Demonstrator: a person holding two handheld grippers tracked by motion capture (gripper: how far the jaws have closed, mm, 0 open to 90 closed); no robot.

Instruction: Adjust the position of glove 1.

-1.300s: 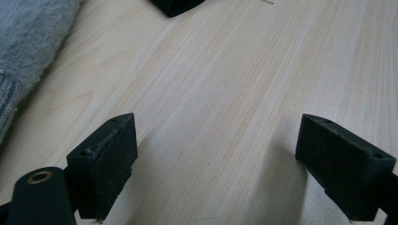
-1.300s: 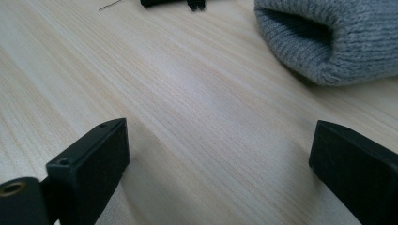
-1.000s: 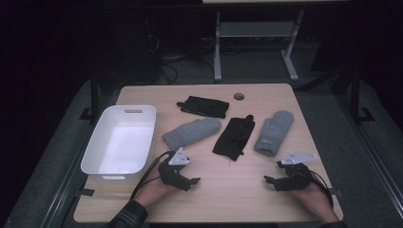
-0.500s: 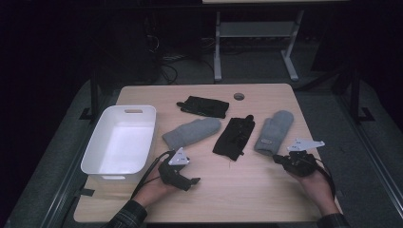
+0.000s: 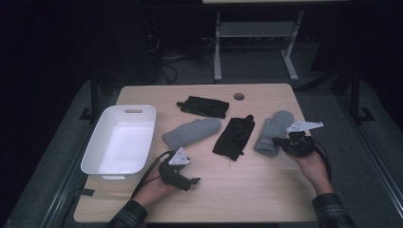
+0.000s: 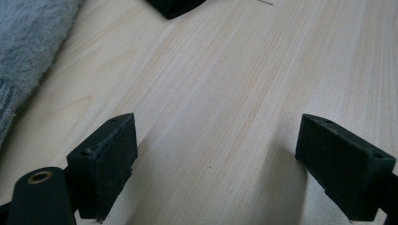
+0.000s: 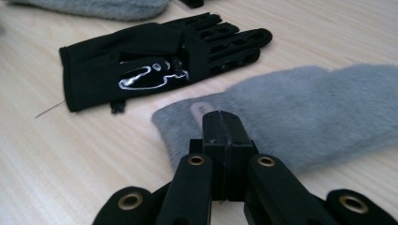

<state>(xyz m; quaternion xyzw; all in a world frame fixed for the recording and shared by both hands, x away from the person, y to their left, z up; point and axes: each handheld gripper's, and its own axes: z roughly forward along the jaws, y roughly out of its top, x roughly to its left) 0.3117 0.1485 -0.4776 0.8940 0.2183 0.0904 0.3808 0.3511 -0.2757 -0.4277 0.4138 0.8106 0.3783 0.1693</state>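
Two grey fleece mittens and two black gloves lie on the wooden table. My right gripper is shut, jaws pressed together with nothing seen between them, its tips at the cuff of the right grey mitten. That mitten lies flat. Left of it is a black glove with a white print. My left gripper rests open on bare wood near the front edge, below the left grey mitten.
A white plastic bin stands at the table's left side. A second black glove lies at the back, near a round cable hole. Bare wood stretches along the front edge between my hands.
My right hand has moved away from the front edge, up to the right grey mitten's cuff. The left gripper has stayed put.
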